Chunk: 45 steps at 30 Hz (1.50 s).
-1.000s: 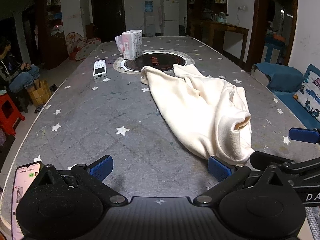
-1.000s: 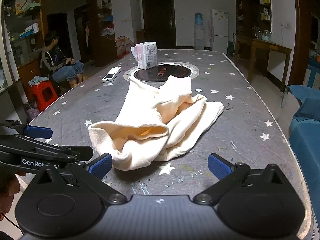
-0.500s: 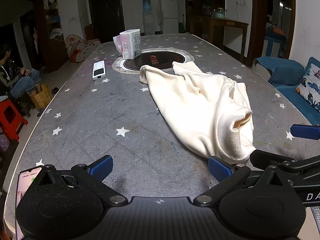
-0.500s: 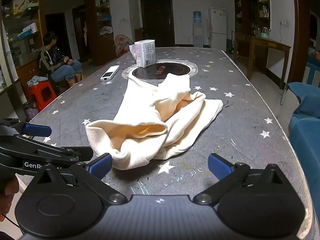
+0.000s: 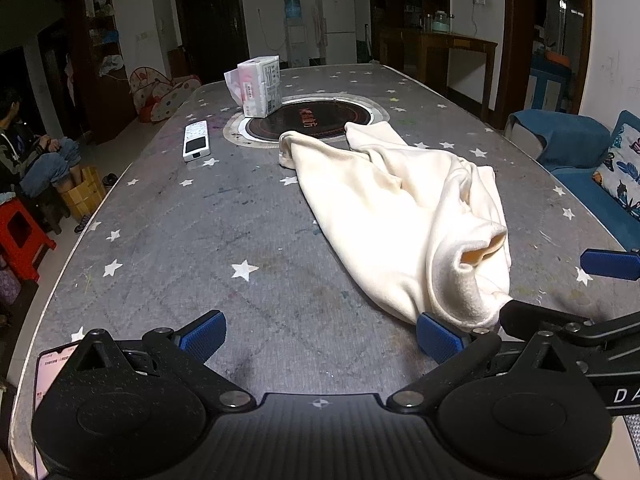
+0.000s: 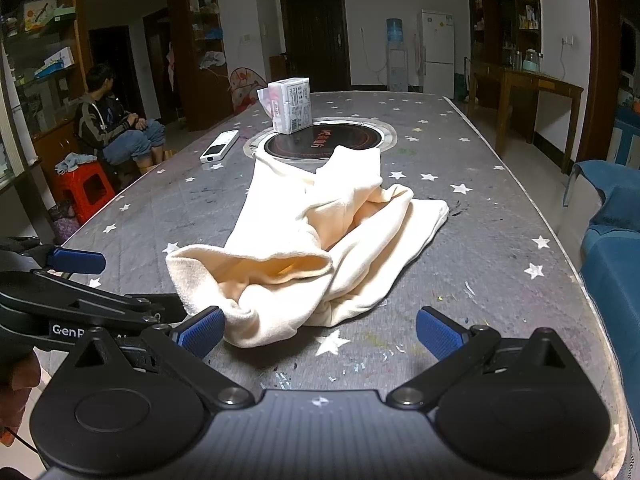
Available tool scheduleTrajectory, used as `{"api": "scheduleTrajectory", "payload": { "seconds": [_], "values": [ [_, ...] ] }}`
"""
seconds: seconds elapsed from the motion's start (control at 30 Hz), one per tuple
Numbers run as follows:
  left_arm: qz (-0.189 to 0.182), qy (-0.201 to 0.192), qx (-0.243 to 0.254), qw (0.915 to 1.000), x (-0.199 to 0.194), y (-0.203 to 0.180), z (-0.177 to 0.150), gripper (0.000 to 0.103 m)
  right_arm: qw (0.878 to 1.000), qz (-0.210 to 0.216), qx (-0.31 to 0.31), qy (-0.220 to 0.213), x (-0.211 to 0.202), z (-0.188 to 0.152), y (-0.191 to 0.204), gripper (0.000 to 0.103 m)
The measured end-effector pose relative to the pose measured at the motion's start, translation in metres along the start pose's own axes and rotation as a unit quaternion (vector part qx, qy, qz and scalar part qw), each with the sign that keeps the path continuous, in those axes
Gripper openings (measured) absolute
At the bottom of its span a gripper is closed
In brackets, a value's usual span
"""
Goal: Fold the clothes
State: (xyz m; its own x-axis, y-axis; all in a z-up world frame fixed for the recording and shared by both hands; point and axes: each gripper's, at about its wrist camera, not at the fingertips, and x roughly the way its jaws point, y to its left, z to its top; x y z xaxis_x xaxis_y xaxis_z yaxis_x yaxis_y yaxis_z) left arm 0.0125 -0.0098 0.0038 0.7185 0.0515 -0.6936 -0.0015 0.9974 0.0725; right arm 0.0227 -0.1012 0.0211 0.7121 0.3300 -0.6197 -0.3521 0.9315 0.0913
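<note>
A cream garment (image 5: 404,208) lies crumpled on the grey star-patterned table (image 5: 200,240), stretching from the round inset cooktop toward the near edge; it also shows in the right wrist view (image 6: 316,236). My left gripper (image 5: 320,334) is open and empty, its right fingertip beside the garment's near end. My right gripper (image 6: 320,332) is open and empty, its left fingertip against the garment's near bunched edge. The right gripper's fingers (image 5: 608,264) show at the right of the left wrist view.
A tissue pack (image 5: 260,86) stands on the round cooktop (image 5: 308,120). A white remote (image 5: 196,142) lies to its left. A phone (image 5: 48,372) lies at the near left corner. A seated person (image 6: 112,124) and a red stool (image 6: 86,192) are left of the table; a blue sofa (image 6: 612,248) is right.
Both grippers have lifted slightly and stayed open. The garment has not moved.
</note>
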Motion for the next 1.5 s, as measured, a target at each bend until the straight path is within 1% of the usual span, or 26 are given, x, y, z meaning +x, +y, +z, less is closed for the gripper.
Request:
{"api": "scheduleTrajectory", "payload": {
  "seconds": [1.2,1.5],
  "values": [
    [0.005,0.02,0.002,0.9998,0.02,0.008,0.022,0.103,1.0,0.018,0.009,0.012,0.022,0.019,-0.003,0.103],
    [0.006,0.017,-0.002,0.9998,0.025,0.014,0.032,0.103,1.0,0.025,0.015,0.009,0.029,0.028,-0.008,0.102]
  ]
}}
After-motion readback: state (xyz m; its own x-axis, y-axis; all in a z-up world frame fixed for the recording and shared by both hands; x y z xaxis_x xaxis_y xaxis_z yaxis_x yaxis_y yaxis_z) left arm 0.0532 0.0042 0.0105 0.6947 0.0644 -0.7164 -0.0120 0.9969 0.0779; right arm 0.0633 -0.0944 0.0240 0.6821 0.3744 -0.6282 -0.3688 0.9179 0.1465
